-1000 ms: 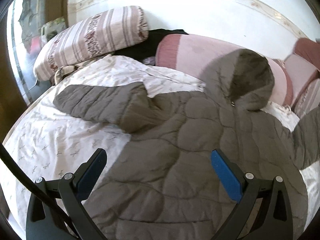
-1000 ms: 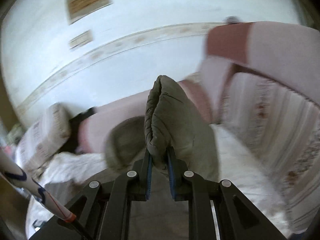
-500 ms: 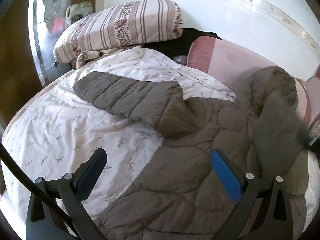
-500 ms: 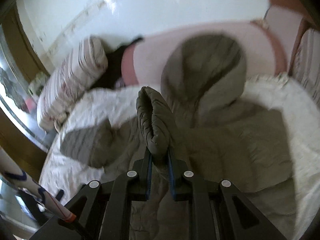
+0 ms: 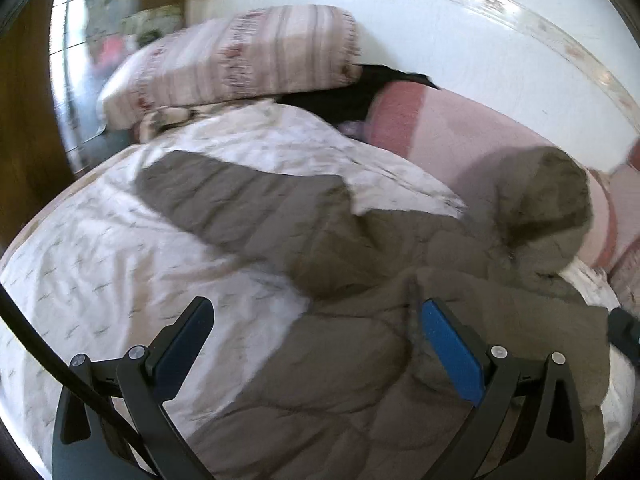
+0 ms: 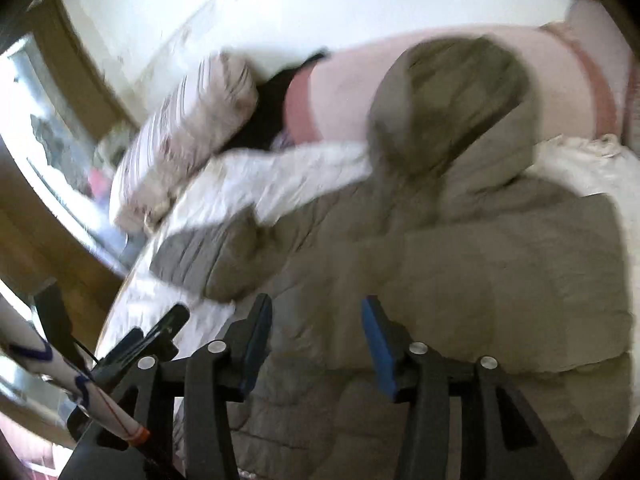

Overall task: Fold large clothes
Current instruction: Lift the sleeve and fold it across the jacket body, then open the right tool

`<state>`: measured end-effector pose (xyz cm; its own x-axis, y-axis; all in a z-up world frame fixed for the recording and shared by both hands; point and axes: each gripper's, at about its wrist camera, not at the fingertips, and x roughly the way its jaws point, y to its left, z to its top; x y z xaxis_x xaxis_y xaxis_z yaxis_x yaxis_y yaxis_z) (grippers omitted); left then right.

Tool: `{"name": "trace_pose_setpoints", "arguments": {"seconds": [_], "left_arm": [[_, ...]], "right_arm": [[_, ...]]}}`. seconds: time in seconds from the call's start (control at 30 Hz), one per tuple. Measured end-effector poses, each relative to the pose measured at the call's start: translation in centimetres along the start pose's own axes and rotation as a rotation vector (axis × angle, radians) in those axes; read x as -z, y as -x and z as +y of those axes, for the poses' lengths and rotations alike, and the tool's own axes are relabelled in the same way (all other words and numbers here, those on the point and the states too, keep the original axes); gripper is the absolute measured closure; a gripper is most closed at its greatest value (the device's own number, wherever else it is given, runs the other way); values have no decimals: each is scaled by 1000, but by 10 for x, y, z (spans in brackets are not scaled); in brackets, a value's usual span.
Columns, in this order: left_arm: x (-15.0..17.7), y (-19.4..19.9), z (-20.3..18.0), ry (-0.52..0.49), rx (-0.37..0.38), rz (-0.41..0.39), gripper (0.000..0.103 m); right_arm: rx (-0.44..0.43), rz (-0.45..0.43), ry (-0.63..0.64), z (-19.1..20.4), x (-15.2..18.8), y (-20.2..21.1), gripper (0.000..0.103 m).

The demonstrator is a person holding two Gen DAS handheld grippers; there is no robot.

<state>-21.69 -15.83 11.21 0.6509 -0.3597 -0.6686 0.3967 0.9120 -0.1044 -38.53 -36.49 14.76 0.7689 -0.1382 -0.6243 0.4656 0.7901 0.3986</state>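
Observation:
A grey-brown quilted hooded jacket (image 5: 360, 352) lies spread on the white bedspread (image 5: 100, 272). Its left sleeve (image 5: 224, 204) stretches out to the left. Its right sleeve (image 6: 512, 292) lies folded across the body. The hood (image 5: 548, 200) rests against a pink cushion. My left gripper (image 5: 316, 336) is open and empty, hovering above the jacket's left edge. My right gripper (image 6: 316, 340) is open and empty above the jacket body (image 6: 360, 400), beside the folded sleeve. The left gripper (image 6: 160, 336) also shows at the lower left of the right wrist view.
A striped pillow (image 5: 236, 60) lies at the head of the bed, with a dark cloth (image 5: 348, 96) beside it. A pink cushion (image 5: 452, 132) lines the white wall. Wooden furniture (image 6: 52, 216) and a window stand at the left.
My right gripper carried the right sleeve over the jacket body, then opened and let it go. The sleeve now lies folded there. My left gripper stayed open and shifted a little.

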Motion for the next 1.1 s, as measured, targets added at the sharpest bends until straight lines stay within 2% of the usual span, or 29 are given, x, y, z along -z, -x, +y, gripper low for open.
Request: {"name": "trace_pose_setpoints", "arguments": {"seconds": [0.1,0.17,0.23,0.33,0.43,0.53,0.57,0.67,0.77,0.83,0.93,1.03,1.1], "left_arm": [[5,-20,-23,-74,20,43,0],[9,-37,-38,-120,38,89,0],[15,-52,-47,-156,25,120,0],[25,-76,-58,-193,15,191,0],[33,-100,-66,-222,-15,273,0],[34,-102,-67,-227,-6,271,0],[33,-99,-67,-228,-5,258,0],[19,-68,-63,-211,21,131,0],[6,-43,-52,-189,40,38,0],[1,-39,-44,-174,55,39,0],[-6,-44,-23,-141,35,56,0],[-13,-52,0,-109,12,83,0],[-20,-54,19,-85,-3,85,0]], "right_arm": [[186,-72,-98,-54,-2,19,52],[344,-68,-160,-89,2,19,56],[448,-55,-237,-130,12,15,60],[504,3,-309,-170,27,0,64],[524,85,-320,-186,32,-23,64],[549,134,-296,-190,32,-41,64],[571,141,-271,-186,31,-44,64],[617,98,-243,-169,27,-36,64],[561,-13,-121,-120,22,-15,64],[491,-12,-66,-98,22,-18,63],[380,39,-10,-59,38,-38,63],[409,108,114,-27,51,-72,63],[425,152,141,-27,57,-93,63]]}}
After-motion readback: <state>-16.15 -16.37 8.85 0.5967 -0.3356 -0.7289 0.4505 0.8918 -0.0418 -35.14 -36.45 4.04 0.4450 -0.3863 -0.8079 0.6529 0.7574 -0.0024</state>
